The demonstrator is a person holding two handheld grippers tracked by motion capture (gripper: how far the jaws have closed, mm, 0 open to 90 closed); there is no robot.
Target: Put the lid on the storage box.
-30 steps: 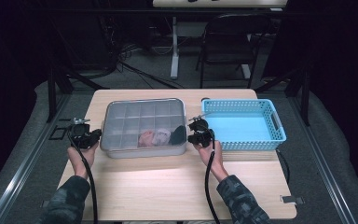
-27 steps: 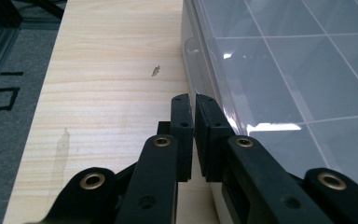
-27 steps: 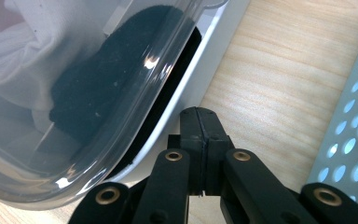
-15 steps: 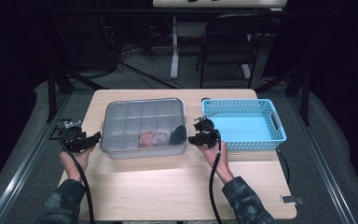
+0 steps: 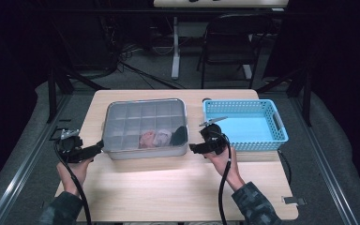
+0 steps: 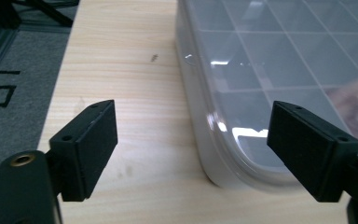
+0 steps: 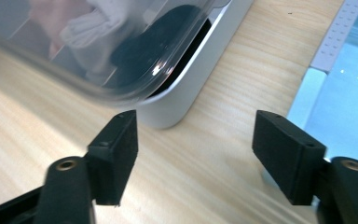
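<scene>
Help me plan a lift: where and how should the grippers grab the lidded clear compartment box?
Probably by the clear box's two short ends, left gripper and right gripper coming in level from opposite sides; the lid's overhanging rim offers a lip, and the box looks too wide for one jaw.

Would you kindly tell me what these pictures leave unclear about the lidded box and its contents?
- The pink and white things in the lidded box: high view, too small, veiled by the frosted lid.
- The dark thing: right gripper view, blurred behind the lid's glare.
- The box's far compartments: left gripper view, cut off by the top edge.
- The blue basket: right gripper view, cut off at the right edge.
</scene>
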